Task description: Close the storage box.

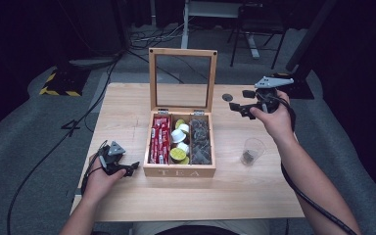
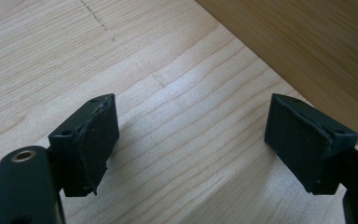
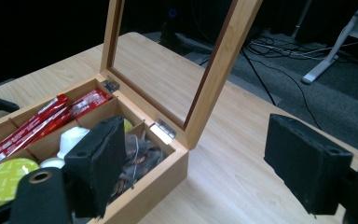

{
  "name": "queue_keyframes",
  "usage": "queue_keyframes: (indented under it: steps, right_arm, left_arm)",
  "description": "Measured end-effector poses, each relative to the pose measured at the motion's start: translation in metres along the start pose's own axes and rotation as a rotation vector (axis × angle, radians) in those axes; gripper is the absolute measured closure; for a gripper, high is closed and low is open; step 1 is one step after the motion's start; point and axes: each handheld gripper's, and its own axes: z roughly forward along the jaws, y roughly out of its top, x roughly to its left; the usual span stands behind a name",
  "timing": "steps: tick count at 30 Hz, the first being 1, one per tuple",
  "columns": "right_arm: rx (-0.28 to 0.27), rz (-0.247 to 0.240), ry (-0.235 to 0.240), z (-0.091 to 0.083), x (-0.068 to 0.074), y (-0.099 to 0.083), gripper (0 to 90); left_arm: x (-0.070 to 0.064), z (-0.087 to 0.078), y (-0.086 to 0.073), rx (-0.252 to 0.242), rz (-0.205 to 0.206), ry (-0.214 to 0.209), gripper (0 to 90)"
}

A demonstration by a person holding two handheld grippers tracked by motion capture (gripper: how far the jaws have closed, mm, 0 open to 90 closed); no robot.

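Observation:
A wooden tea box (image 1: 179,171) marked TEA stands mid-table with its glass lid (image 1: 182,81) upright. Its left compartment holds red sachets (image 1: 159,139), the middle one white and green capsules (image 1: 180,144), the right one clear bags (image 1: 200,142). My left gripper (image 1: 133,167) rests low on the table just left of the box's front corner, open and empty; its pads (image 2: 98,140) stand wide over bare wood beside the box wall (image 2: 307,42). My right gripper (image 1: 238,108) hovers right of the lid, open and empty, pointed at the box (image 3: 158,177).
A clear plastic cup (image 1: 251,151) with something dark in it stands right of the box. A small dark round mark (image 1: 227,97) lies near the table's far right. Cables trail from both grippers. Beyond the table (image 1: 127,98) are grey floor, cables and stands.

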Motion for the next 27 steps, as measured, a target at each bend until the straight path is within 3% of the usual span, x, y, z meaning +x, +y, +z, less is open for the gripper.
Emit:
queue_keyframes:
  steps: [4, 7, 15, 19, 27]
  right_arm:
    - [0.014, -0.018, 0.004, 0.012, -0.008, 0.012, 28.3]
    - [-0.009, 0.003, 0.029, 0.025, -0.016, 0.023, 33.6]
    - [-0.010, -0.022, 0.021, 0.052, -0.023, 0.037, 40.0]
    - [-0.017, 0.016, -0.013, 0.071, -0.029, 0.043, 40.3]
    - [-0.026, 0.063, -0.002, 0.102, -0.042, 0.047, 43.6]
  left_arm:
    - [0.000, -0.002, -0.002, 0.002, -0.002, 0.002, 18.1]
    - [0.000, -0.003, -0.004, -0.003, -0.004, 0.006, 18.1]
    - [-0.001, -0.004, -0.004, 0.000, -0.006, 0.010, 18.1]
    - [-0.002, -0.005, -0.005, 0.000, -0.007, 0.013, 18.2]
    - [-0.003, -0.009, -0.010, -0.004, -0.008, 0.008, 18.2]
